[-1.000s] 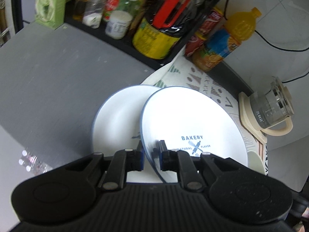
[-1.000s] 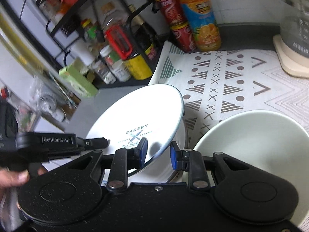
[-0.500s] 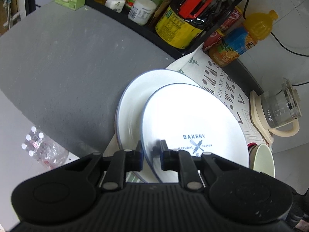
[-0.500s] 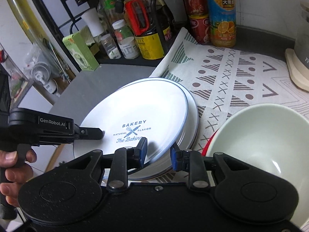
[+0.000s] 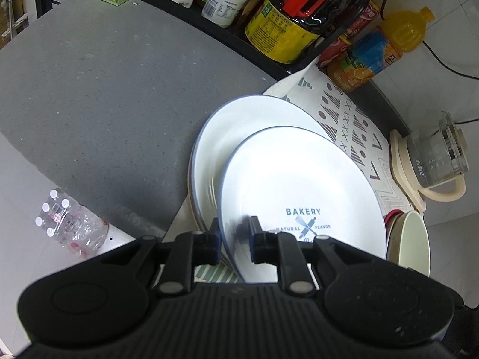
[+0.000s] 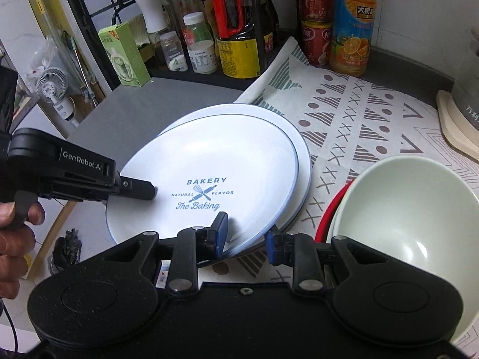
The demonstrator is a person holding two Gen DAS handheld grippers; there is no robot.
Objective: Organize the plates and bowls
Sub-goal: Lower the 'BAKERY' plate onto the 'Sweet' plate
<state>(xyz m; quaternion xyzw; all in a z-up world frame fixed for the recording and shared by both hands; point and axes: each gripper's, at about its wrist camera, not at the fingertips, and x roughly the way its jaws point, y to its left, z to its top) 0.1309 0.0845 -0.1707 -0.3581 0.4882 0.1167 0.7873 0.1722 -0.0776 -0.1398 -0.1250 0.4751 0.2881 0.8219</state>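
Note:
A white "BAKERY" plate [image 5: 299,185] with a blue rim lies slightly askew on a stack of like plates [image 5: 239,131]; it also shows in the right wrist view [image 6: 209,161]. My left gripper [image 5: 234,239] has its fingers astride the plate's near rim, a gap showing on either side. It appears at the left in the right wrist view [image 6: 137,188]. My right gripper [image 6: 246,239] is open, its fingers either side of the plate's near edge. A pale green bowl [image 6: 410,209] sits in a red bowl [image 6: 335,209] at the right.
A patterned cloth [image 6: 353,119] covers the counter under the plates. A rack of bottles and jars [image 6: 233,30], cans and an orange juice bottle [image 6: 353,30] stand behind. A glass kettle [image 5: 434,155] stands at the right. The grey counter [image 5: 104,89] lies to the left.
The held plate came down from a tilted position onto the stack. Both grippers' fingers have opened wider around its rim.

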